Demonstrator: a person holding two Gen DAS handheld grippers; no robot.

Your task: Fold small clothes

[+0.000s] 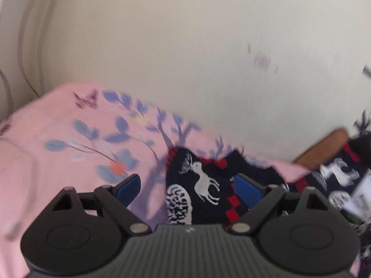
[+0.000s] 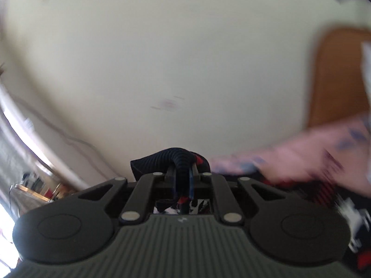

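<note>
A small dark navy knitted garment (image 1: 201,185) with white deer and red checks lies on a pink floral bedsheet (image 1: 69,143). My left gripper (image 1: 187,185) is open, its blue-padded fingers (image 1: 129,185) standing either side of the garment, just above it. My right gripper (image 2: 183,173) is shut on a ribbed navy edge of the same garment (image 2: 178,159) and holds it lifted in front of the wall. More of the garment hangs blurred at the lower right (image 2: 347,210).
A cream wall (image 1: 208,46) fills the background. A brown wooden headboard (image 2: 336,76) stands at the right, also in the left wrist view (image 1: 324,148). The pink sheet (image 2: 301,157) shows blurred. A window and curtain (image 2: 14,139) lie far left.
</note>
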